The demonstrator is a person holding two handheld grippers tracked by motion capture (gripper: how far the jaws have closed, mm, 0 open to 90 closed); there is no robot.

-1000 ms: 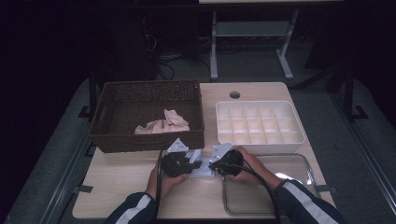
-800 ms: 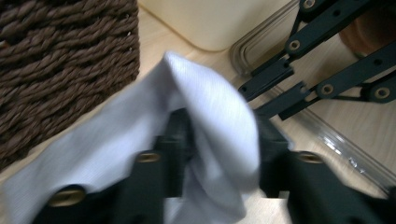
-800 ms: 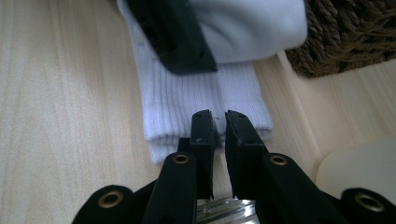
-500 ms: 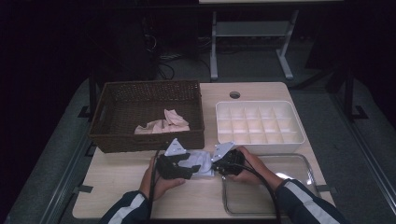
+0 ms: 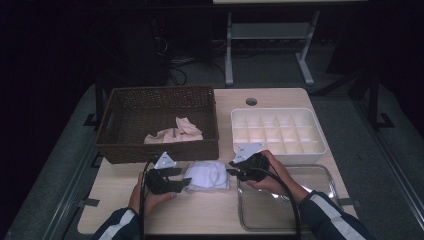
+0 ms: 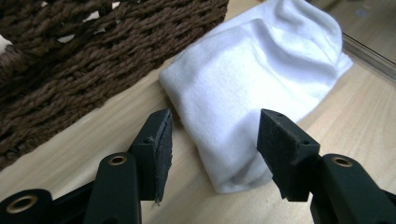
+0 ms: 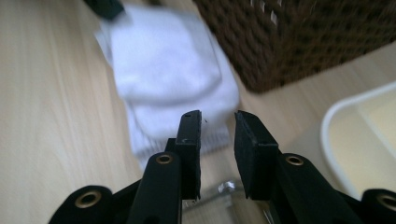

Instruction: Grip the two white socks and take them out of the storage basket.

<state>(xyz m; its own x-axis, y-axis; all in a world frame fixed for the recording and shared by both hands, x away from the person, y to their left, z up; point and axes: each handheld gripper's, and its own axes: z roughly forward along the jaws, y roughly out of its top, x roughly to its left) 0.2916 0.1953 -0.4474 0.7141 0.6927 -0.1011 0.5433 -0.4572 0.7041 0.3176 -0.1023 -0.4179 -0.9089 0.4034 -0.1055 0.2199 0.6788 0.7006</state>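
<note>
The folded white cloth bundle (image 5: 207, 175) lies flat on the pale wooden table (image 5: 200, 212) because both the left gripper (image 5: 186, 183) and right gripper (image 5: 229, 167) stand released beside it, their jaws having just opened off it.

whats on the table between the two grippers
A folded white cloth lies flat on the table between the left gripper and right gripper, plain in the high view. Neither grips it.

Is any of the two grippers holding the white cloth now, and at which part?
Nothing is held. The white cloth lies on the table; the left gripper and right gripper have just been opening, fingers apart from it.
</note>
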